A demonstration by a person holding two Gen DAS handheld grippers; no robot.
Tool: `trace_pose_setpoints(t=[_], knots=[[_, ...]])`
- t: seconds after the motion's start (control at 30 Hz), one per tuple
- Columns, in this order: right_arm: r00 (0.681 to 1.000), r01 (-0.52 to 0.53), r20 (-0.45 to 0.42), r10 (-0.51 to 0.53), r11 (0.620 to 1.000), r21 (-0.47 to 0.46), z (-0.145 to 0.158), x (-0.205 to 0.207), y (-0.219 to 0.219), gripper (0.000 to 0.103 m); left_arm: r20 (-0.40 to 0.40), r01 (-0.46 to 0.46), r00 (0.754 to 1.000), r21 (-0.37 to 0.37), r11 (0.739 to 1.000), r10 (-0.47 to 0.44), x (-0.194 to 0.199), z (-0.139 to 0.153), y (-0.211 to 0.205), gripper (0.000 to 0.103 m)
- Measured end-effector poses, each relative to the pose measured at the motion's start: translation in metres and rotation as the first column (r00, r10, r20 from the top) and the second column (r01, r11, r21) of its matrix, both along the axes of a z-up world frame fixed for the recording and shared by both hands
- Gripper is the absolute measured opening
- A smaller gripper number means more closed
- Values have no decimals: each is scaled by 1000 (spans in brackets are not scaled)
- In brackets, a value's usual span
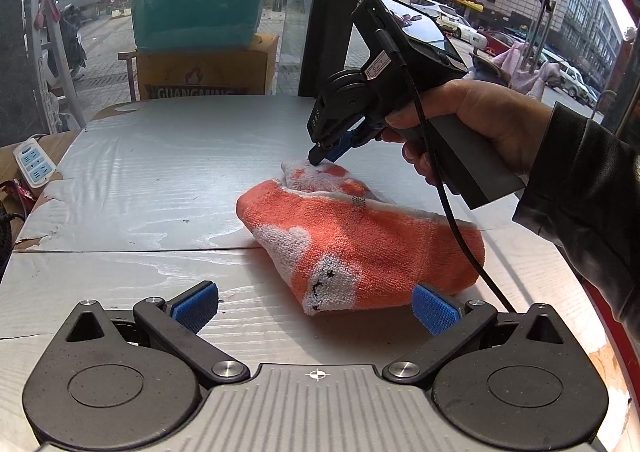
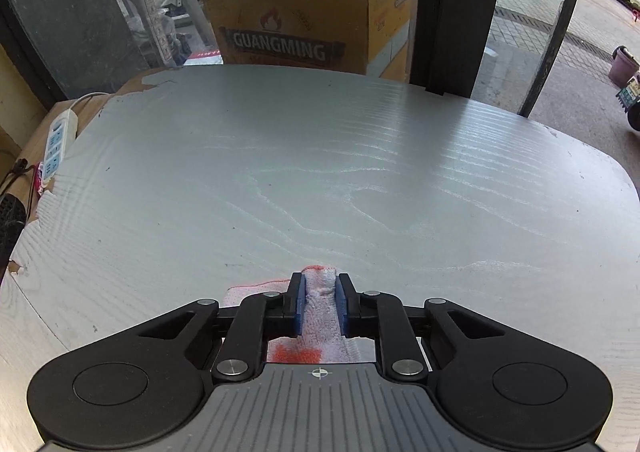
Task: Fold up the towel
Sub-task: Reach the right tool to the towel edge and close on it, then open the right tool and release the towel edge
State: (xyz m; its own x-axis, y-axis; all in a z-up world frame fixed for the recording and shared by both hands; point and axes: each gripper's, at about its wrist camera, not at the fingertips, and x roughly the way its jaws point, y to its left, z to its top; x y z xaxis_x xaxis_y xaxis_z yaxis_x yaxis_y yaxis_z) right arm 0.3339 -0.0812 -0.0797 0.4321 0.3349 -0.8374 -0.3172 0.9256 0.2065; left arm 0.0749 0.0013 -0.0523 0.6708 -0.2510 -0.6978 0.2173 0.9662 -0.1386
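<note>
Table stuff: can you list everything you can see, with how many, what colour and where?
Towel: one, orange and white, bunched on the table's near right part.
Table: one, grey wood-grain, under everything.
Power strip: one, white and blue, off the table's left edge.
Cardboard box: one, yellow, printed GUANGMING, behind the table.
Tub: one, teal, on top of the box.
Cars: several, mostly white, on the street outside the window.
Left tool: one, black with blue pads, open, just short of the towel's near edge.
Right tool: one, black with blue pads, shut on the towel's far corner.
Hand: one, gripping the right tool's handle.
</note>
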Motion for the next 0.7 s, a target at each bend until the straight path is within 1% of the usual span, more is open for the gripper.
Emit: trace_pose_setpoints(t=[0.1, 0.23, 0.33, 0.37, 0.5, 0.57, 0.63, 0.67, 0.7], knots=[[1000, 8, 12, -9, 999, 47, 7, -10, -10, 8, 6, -4, 1000, 4, 1000, 4, -2, 2, -1, 103], [997, 12, 73, -23, 991, 136, 31, -39, -35, 8, 25, -2, 1000, 16, 1000, 1, -7, 6, -4, 103], [989, 16, 141, -47, 977, 213, 63, -70, -60, 8, 39, -1, 999, 27, 1000, 0, -12, 10, -8, 103], [984, 16, 167, -56, 972, 235, 75, -81, -69, 0, 44, 0, 999, 30, 1000, -1, -13, 12, -9, 103], [957, 4, 275, -94, 950, 311, 121, -133, -105, 0, 63, -7, 998, 59, 998, 3, -14, 14, -16, 103], [941, -24, 326, -87, 947, 321, 139, -158, -119, 0, 70, -14, 997, 75, 997, 8, -13, 15, -18, 103], [938, -48, 343, -57, 956, 289, 146, -172, -124, 0, 57, -30, 998, 70, 997, 26, -8, 14, -18, 103], [938, -33, 342, -63, 963, 269, 146, -174, -124, 1, 48, -33, 998, 59, 998, 30, -7, 14, -18, 103], [940, 5, 332, -84, 973, 231, 145, -170, -116, 1, 42, -33, 999, 48, 998, 31, -7, 15, -18, 103]])
